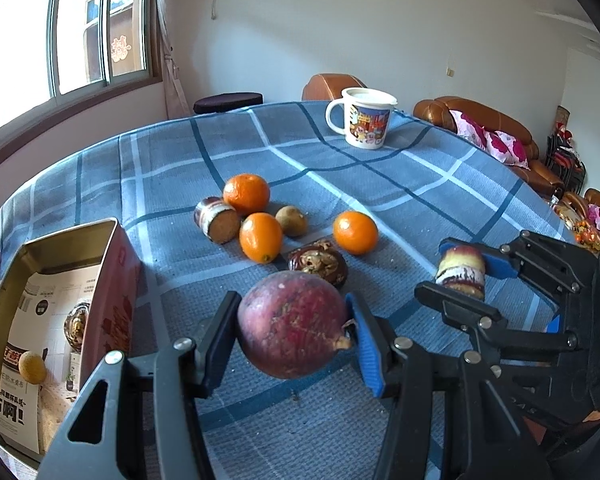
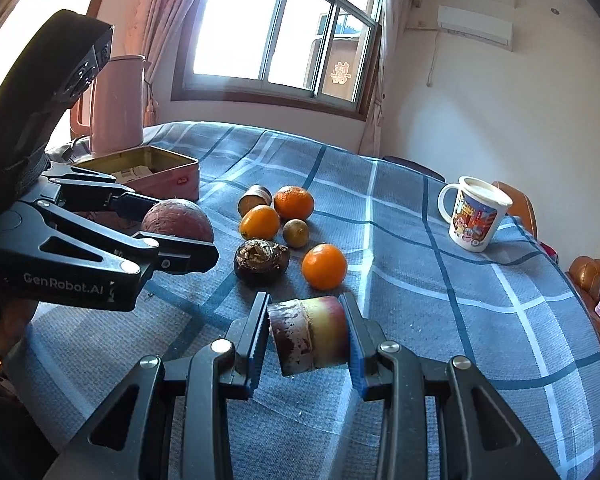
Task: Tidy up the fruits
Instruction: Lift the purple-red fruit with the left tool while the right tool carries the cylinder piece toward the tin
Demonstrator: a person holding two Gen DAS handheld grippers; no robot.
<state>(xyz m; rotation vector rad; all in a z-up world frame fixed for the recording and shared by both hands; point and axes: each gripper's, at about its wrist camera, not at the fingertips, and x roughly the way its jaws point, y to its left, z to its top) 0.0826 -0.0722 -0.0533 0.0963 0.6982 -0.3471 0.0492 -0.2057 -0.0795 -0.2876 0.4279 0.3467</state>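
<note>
While your left gripper pinches the purple passion fruit beside the open tin, your right gripper clamps what looks like a sugarcane piece, nearer you than the oranges.

Purple passion fruit & cut sugarcane chunk each clamped above cloth; 3 oranges loose.

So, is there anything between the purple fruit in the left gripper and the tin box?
Nothing visible. The purple fruit, held by the left gripper, has only bare cloth between it and the tin box to its left. The box's near wall must be cleared.
</note>
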